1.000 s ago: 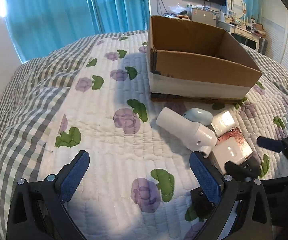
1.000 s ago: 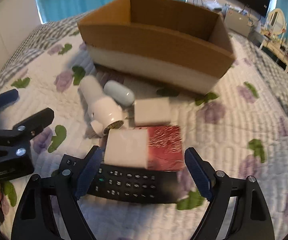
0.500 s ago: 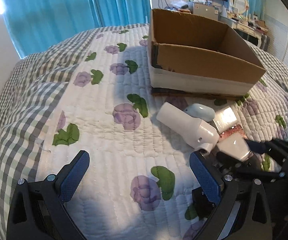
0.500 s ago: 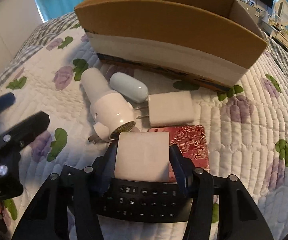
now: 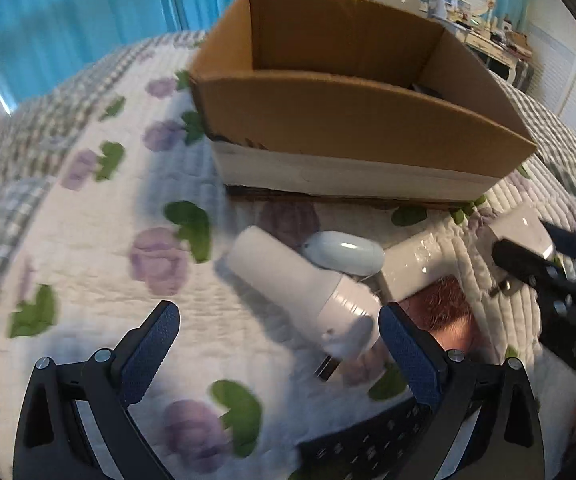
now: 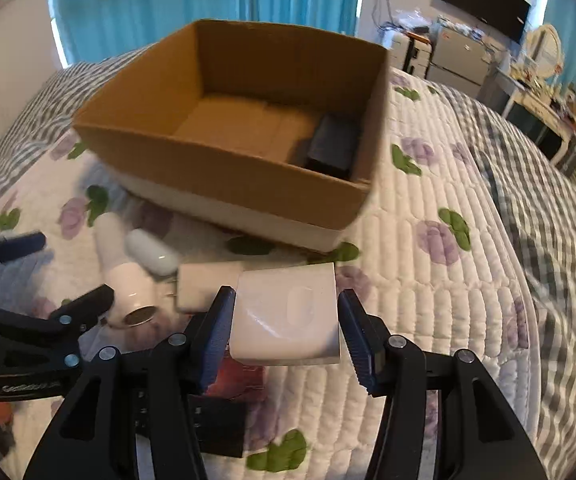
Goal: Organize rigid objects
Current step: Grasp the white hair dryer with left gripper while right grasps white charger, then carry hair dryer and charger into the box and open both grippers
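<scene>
The right tongs (image 6: 283, 316) are clenched on a white square box (image 6: 285, 314), lifted clear of the quilted bed (image 6: 428, 288) so it can pass over the cardboard box (image 6: 223, 172) wall. The left tongs (image 5: 277, 346) hang released over the white cylindrical device (image 5: 304, 288), likely next; a dark item (image 6: 334, 146) already lies in the box.

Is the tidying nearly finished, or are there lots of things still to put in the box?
Just begun. Done: one dark block lies in the cardboard box. In hand: the right tongs grip a white square box, lifted off the quilt. Left: the white cylinder, pale blue oval case, white charger, red box and black remote. The left tongs are open.
</scene>
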